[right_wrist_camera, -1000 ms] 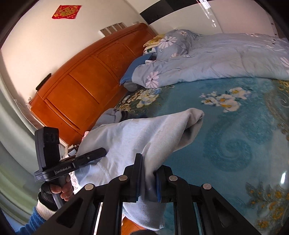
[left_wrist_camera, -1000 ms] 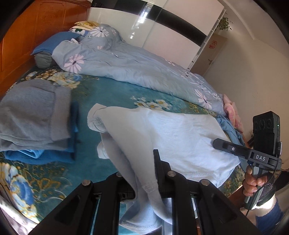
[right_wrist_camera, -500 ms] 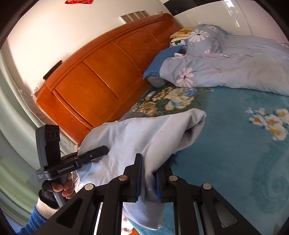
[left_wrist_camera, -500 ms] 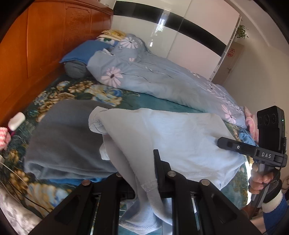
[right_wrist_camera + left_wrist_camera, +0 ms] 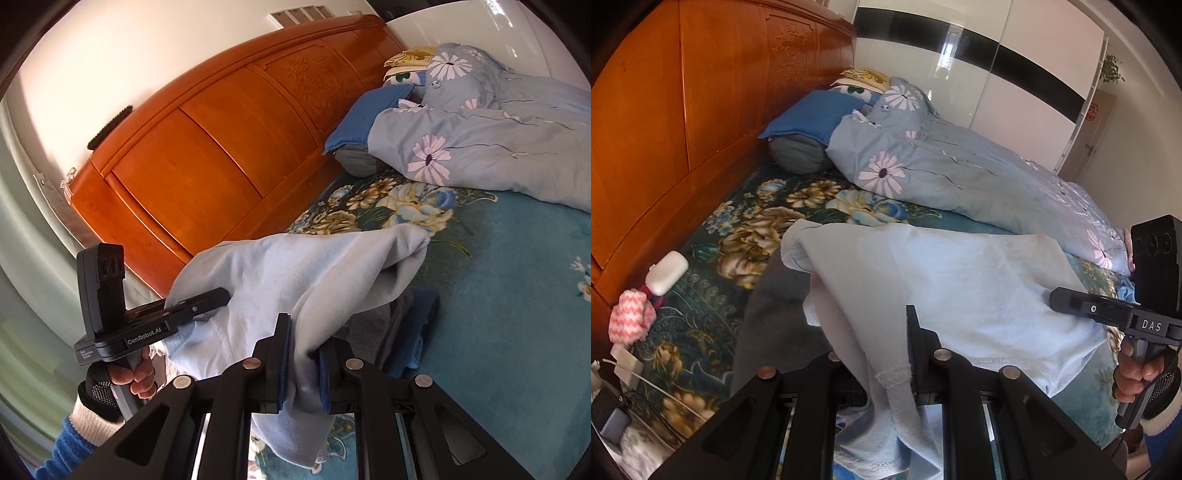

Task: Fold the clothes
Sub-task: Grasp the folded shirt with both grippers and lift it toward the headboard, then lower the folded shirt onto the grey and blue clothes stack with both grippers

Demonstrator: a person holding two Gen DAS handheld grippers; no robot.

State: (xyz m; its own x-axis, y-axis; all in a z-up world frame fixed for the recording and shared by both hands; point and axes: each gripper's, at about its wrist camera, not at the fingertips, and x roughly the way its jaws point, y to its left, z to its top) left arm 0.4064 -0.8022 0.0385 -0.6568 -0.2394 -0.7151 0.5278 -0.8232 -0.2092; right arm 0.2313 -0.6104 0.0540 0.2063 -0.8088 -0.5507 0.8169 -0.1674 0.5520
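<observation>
While clamped at two hem points, light blue garment (image 5: 960,288) hangs off the bed sheet (image 5: 517,295), now carried left toward headboard (image 5: 701,129), above grey folded stack (image 5: 775,314). Left gripper (image 5: 886,354), right gripper (image 5: 303,362): each pinched narrow on cloth. Probably ready for stacking.

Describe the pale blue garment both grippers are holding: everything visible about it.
The pale blue garment is soft, fleecy-looking knit with a stitched hem. It hangs folded in the air, stretched between the left gripper and right gripper, whose jaws are shut on its edges. Loose ends droop below both. A gathered corner points toward the headboard. Beneath lies a grey folded garment on the bed.
</observation>
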